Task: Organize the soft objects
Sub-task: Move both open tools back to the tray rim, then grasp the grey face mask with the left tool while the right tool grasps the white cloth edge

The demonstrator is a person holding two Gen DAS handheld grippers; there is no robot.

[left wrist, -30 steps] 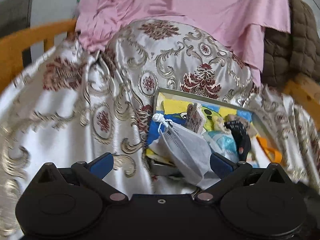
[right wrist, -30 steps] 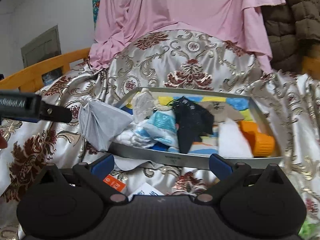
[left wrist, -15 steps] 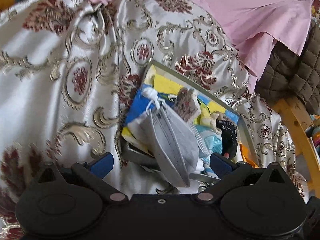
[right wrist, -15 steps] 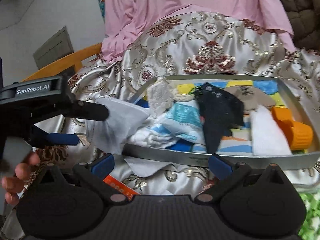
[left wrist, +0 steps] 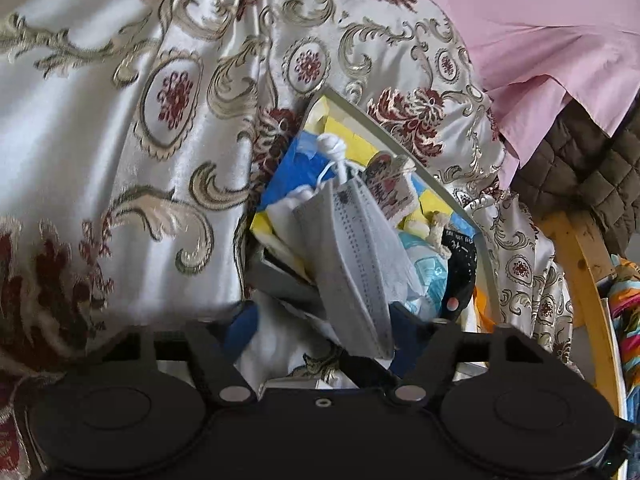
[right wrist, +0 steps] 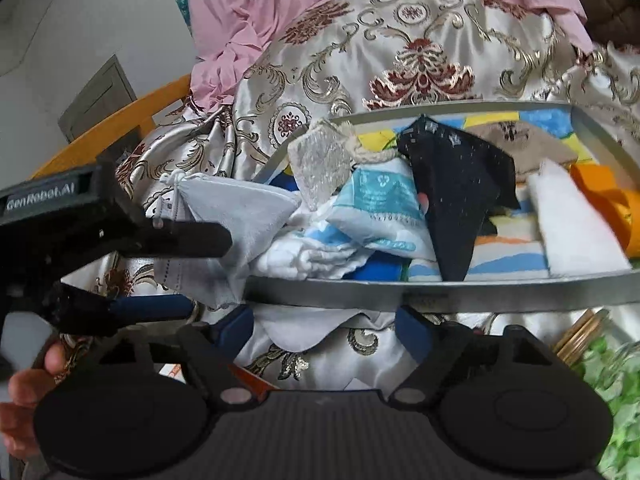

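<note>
Sitting mid-task: grey face mask (right wrist: 224, 216) hanging over left edge of tray (right wrist: 440, 290), unsorted; left gripper (right wrist: 192, 268) fingers parted around it; right gripper (right wrist: 324, 330) fingers parted, holding nothing; other soft items lying jumbled in tray.

A satin cover (right wrist: 420, 32) with gold scrolls and dark red flowers drapes the furniture. A pink cloth (right wrist: 248, 4) lies over its upper part. A curved wooden rail (right wrist: 120, 120) runs at the left, before a plain pale wall (right wrist: 80, 20) with a grey panel (right wrist: 100, 100). A brown quilted fabric (left wrist: 592, 160) hangs at the right.
</note>
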